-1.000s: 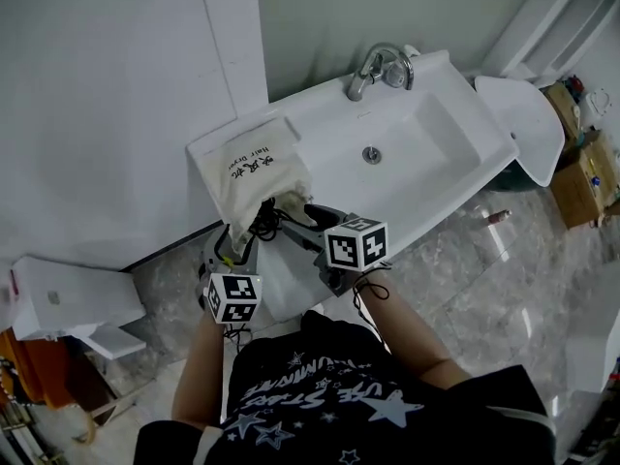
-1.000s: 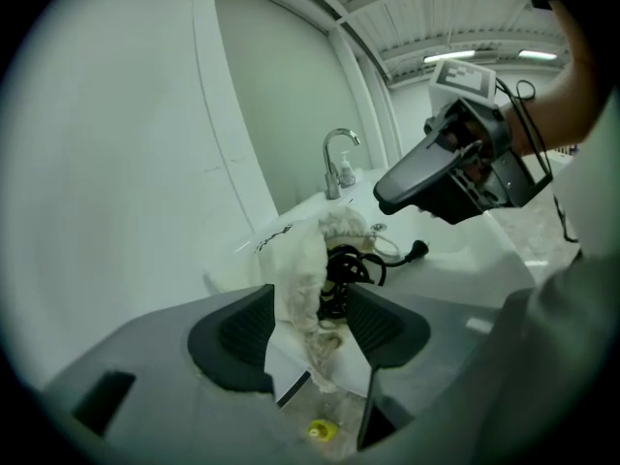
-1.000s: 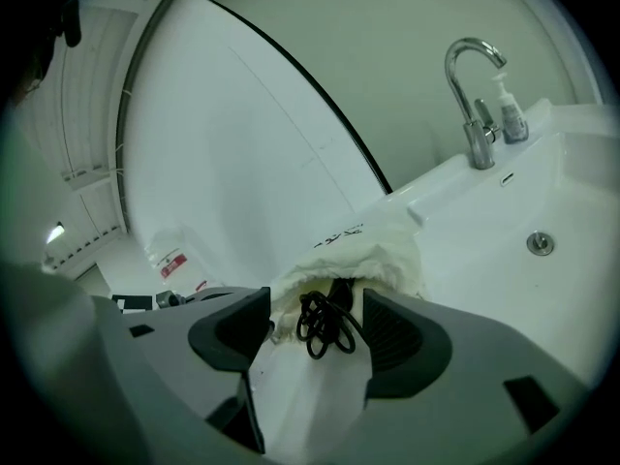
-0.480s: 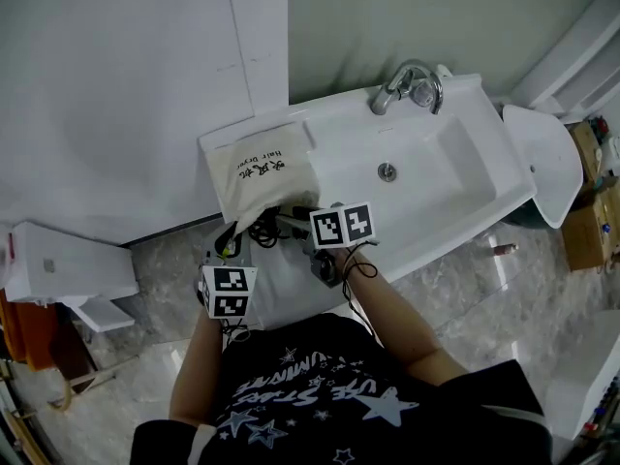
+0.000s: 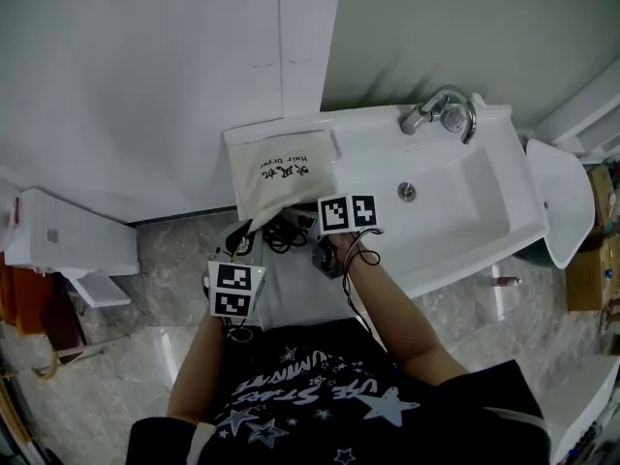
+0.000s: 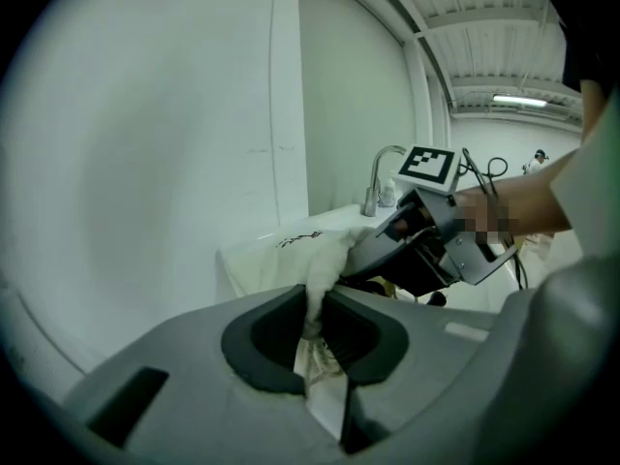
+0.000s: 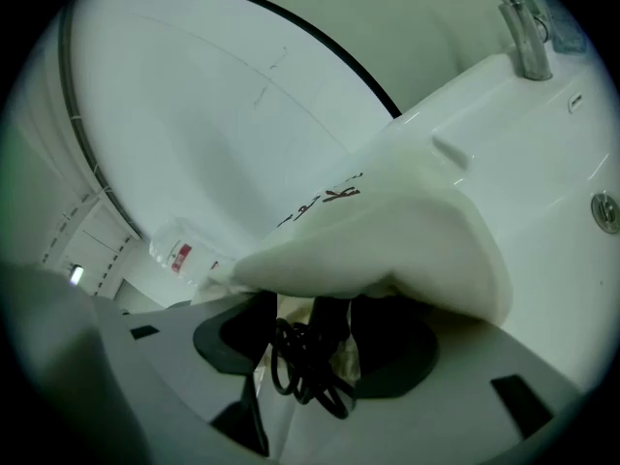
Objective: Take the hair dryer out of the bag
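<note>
Left gripper view shows the left gripper [image 6: 315, 335] with its 2 jaws, which have just been closing, now pinched together on a fold of white cloth at the rim of the bag [image 6: 291, 258]; the cloth runs up from between the pads to the bag's mouth. Right gripper view shows the right gripper [image 7: 310, 342] at that same mouth. Its 2 jaws have just been closing a little but stand apart, with a coil of black cord [image 7: 302, 374] hanging between them and a dark shape, apparently the hair dryer [image 7: 331, 320], just behind it. I cannot see either pad pressing on them. The hair dryer sits inside the bag, only its dark end and the cord showing under the lifted white cloth. In the head view the bag lies flat on the left ledge of the white sink [image 5: 465, 231], black print facing up, its open end hanging over the front edge toward the person. The 2 grippers are side by side there, each with a marker cube on top. The faucet [image 5: 441, 114] stands at the back of the sink, well apart from the bag.
</note>
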Tool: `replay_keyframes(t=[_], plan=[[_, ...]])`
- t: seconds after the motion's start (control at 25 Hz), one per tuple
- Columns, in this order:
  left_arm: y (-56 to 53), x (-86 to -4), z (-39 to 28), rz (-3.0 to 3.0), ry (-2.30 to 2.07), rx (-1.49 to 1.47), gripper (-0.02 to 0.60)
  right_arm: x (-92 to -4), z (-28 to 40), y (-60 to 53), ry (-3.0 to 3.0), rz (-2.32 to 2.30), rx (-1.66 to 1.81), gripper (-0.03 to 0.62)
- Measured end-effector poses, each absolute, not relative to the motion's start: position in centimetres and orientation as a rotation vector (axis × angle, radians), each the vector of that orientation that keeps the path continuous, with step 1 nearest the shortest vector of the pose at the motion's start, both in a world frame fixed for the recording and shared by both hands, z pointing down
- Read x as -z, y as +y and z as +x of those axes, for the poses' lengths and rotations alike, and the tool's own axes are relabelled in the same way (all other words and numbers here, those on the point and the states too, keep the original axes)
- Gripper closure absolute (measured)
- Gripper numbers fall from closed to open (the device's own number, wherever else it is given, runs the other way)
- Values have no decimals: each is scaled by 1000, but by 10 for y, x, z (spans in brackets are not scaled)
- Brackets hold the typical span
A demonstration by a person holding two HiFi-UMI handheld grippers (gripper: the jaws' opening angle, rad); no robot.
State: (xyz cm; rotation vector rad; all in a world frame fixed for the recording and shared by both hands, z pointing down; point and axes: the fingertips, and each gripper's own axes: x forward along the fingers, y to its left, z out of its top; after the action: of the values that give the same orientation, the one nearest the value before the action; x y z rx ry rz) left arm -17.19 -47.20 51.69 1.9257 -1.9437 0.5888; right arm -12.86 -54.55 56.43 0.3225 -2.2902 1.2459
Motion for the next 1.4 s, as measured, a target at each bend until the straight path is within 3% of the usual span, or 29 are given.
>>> replay_keyframes(t=[0.72, 1.4], plan=[[-473, -529, -177, 1909, -1951, -592, 532, -609, -163, -566, -2175, 497, -866, 344], [-481, -536, -178, 1895, -1942, -587, 532, -606, -140, -551, -2137, 285, -900, 390]])
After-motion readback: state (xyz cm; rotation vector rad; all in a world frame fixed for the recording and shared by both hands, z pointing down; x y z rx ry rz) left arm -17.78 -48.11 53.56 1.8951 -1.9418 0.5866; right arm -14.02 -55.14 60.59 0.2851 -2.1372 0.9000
